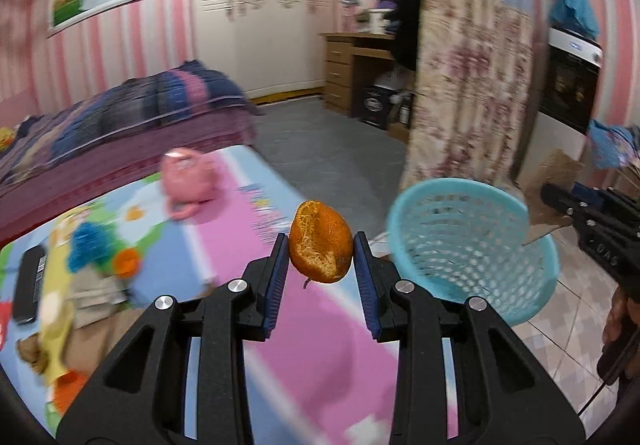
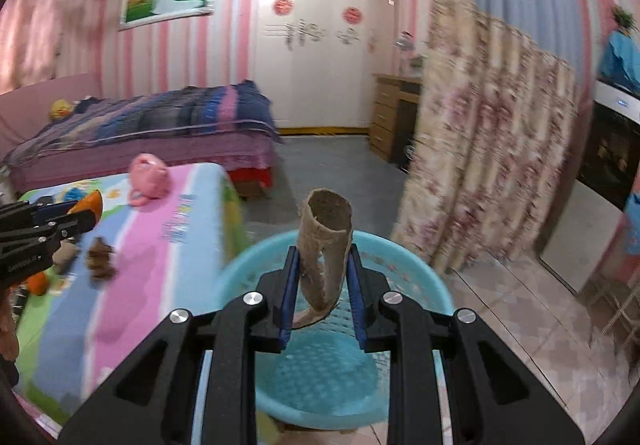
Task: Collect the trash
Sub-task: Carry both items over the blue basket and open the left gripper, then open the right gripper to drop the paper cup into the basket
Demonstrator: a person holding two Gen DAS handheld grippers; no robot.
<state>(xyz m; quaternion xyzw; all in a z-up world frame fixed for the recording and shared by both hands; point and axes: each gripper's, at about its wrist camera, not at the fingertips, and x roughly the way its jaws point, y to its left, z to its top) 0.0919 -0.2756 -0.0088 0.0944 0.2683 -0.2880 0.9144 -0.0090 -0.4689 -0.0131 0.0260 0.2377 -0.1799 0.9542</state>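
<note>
My left gripper [image 1: 321,245] is shut on an orange peel [image 1: 320,241] and holds it above the striped mat, left of the blue plastic basket [image 1: 472,245]. My right gripper [image 2: 322,256] is shut on a torn cardboard tube [image 2: 325,245] and holds it right above the basket [image 2: 404,265], whose inside looks empty. The right gripper shows at the right edge of the left wrist view [image 1: 592,221]. The left gripper with the peel shows at the left of the right wrist view [image 2: 86,211].
A colourful mat [image 1: 320,357] carries a pink toy [image 1: 188,181], a black remote [image 1: 28,285], a blue pom-pom [image 1: 88,245], orange bits and brown scraps [image 2: 100,257]. A bed [image 2: 152,133] stands behind, a floral curtain [image 2: 480,149] to the right, tiled floor [image 2: 520,325] beside the basket.
</note>
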